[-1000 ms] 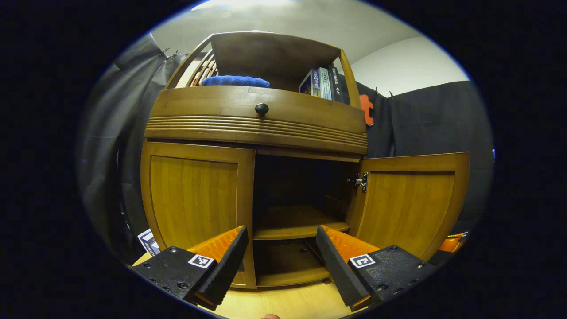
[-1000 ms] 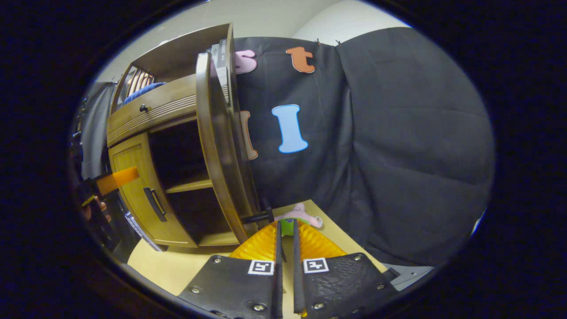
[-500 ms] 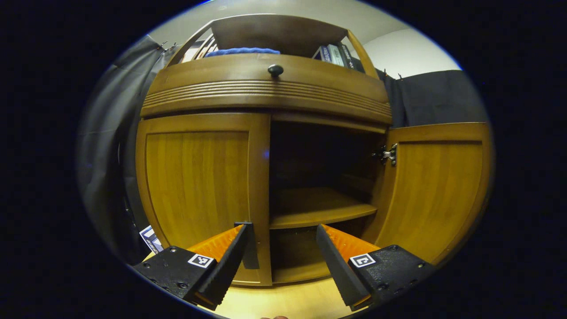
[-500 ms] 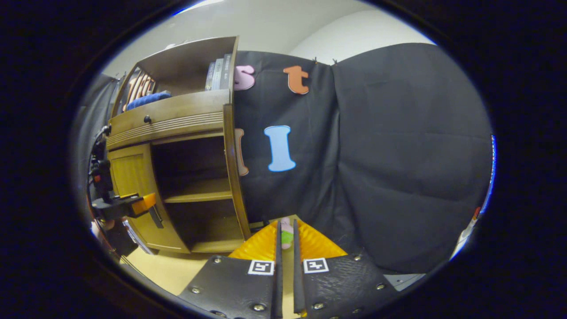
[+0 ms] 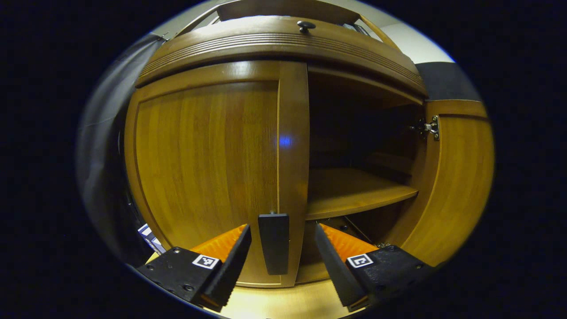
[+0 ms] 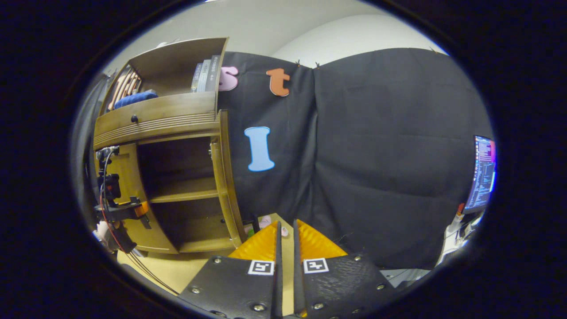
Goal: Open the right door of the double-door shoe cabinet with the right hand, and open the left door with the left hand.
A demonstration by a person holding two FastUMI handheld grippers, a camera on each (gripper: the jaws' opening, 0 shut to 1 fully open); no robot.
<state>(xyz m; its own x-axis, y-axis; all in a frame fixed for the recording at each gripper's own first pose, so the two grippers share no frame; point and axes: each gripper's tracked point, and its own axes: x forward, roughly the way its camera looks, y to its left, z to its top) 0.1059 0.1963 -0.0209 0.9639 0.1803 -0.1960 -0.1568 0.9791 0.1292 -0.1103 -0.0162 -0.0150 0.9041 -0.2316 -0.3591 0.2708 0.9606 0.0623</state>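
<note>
Left gripper view: the left gripper (image 5: 282, 261) has its jaws spread wide, gripping nothing. The black handle (image 5: 274, 249) of the left door (image 5: 208, 173) sits lower centre of the frame, right between the two fingers, a bit closer to the left-hand one. Can't tell if either pad touches it; looks like gaps on both sides. Handle's long axis runs vertical, along the door's free edge, so the jaws straddle it crosswise — correct orientation for a pinch.

Left door is closed, flush under the drawer front (image 5: 283, 42). Right door (image 5: 460, 186) is swung open at the right of the frame, hinge (image 5: 427, 128) exposed, inner shelf (image 5: 354, 192) visible.

Right gripper view: right gripper (image 6: 285, 248) at bottom centre, jaws nearly closed with a thin slit, nothing between them. It's aimed at the booth's cloth, well apart from the cabinet (image 6: 164, 164) at frame left. Open right door shows edge-on at frame centre-left. The left gripper also appears at far left of this frame, up against the left door, with a hand below it.

My read: right-door half is done. Left gripper is the near one, handle dead ahead. Next move needs a close on the handle, then a pull following the door's arc about its left-edge hinge. Risk: pads slipping off the slim handle if the pull goes straight back.
</note>
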